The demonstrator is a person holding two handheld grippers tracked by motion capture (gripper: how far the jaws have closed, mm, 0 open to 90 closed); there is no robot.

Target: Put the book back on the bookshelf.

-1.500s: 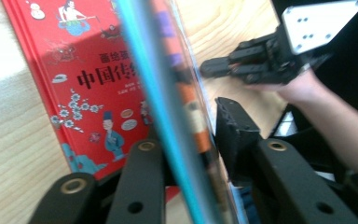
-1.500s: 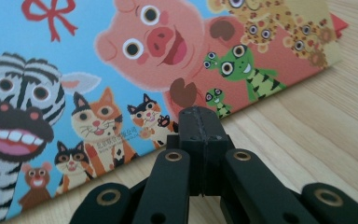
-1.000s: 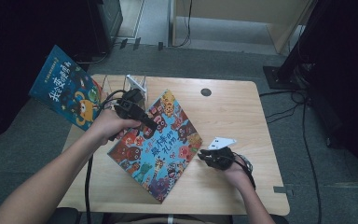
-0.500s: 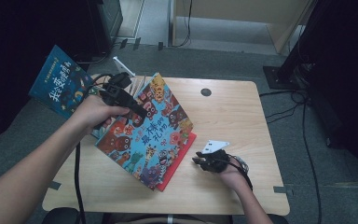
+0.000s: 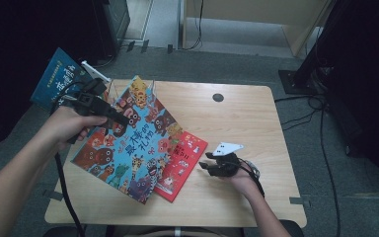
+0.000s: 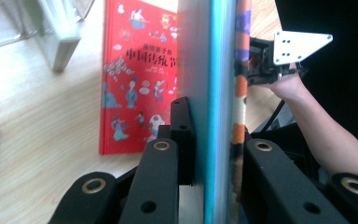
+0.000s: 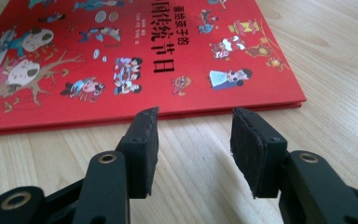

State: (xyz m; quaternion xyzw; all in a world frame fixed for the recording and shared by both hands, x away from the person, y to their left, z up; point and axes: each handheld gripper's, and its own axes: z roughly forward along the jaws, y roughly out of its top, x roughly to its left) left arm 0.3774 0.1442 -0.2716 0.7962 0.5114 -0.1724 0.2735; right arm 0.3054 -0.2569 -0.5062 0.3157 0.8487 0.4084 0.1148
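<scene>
A blue picture book (image 5: pixel 128 148) with cartoon animals is tilted up off the wooden table (image 5: pixel 246 113). My left gripper (image 5: pixel 122 119) is shut on its upper left edge. In the left gripper view the book (image 6: pixel 216 70) stands edge-on between the closed jaws of the left gripper (image 6: pixel 214 126). A red picture book (image 5: pixel 183 159) lies flat under its lower right part. My right gripper (image 5: pixel 206 166) rests low beside the red book's right edge. Its jaws have just been opening. They are open in the right gripper view (image 7: pixel 193 135), with nothing between them and the red book (image 7: pixel 121 56) just ahead.
Another blue book (image 5: pixel 58 85) stands past the table's left edge, beside a wire stand (image 5: pixel 109 88). A clear stand (image 6: pixel 56 32) is on the table near the red book (image 6: pixel 135 79). A round cable hole (image 5: pixel 218 97) is in the tabletop.
My left gripper has carried the blue book up and to the left, uncovering the red book beneath. The right hand has stayed at the red book's right edge.
</scene>
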